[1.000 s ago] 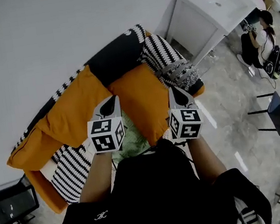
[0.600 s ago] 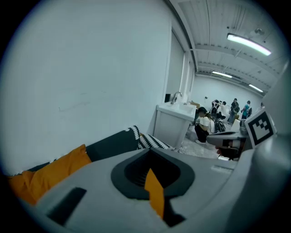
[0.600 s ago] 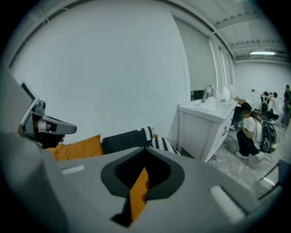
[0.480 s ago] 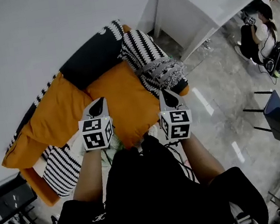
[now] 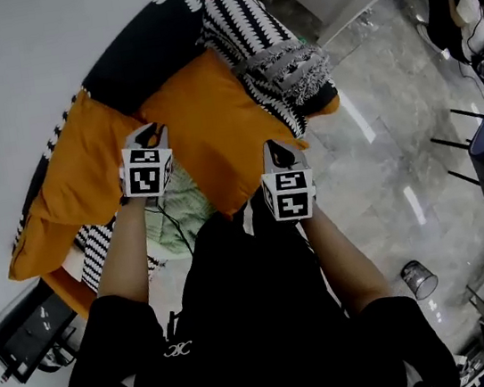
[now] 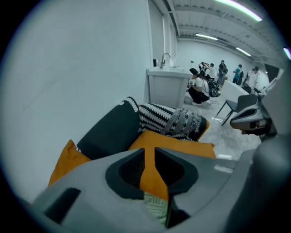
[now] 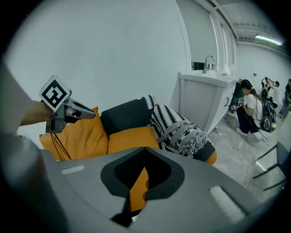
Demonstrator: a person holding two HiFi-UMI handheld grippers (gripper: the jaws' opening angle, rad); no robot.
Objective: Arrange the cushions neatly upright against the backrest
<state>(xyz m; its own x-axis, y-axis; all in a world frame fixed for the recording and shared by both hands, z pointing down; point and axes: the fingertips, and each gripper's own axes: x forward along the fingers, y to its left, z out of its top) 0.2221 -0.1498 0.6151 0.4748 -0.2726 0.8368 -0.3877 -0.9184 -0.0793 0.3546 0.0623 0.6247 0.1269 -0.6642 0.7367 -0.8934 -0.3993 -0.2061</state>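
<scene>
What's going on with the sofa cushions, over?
Left gripper jaws just opening, nothing between. Right gripper shut, empty. Orange cushion lying flat, not upright yet. Striped throw heaped beside it, over.

Plain orange square fabric cushion (image 5: 216, 138), centre. Left of it, second soft fabric cushion (image 5: 87, 180): same orange. Behind it, rectangular fabric cushion (image 5: 145, 58): plain black. Right of it, knitted cushion (image 5: 249, 29): black-and-white zigzag.

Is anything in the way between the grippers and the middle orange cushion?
Nothing visible. The left gripper, whose jaws have just been opening with nothing between them, and the shut right gripper hang directly over the orange cushion; no other cushion lies across it there.
</scene>
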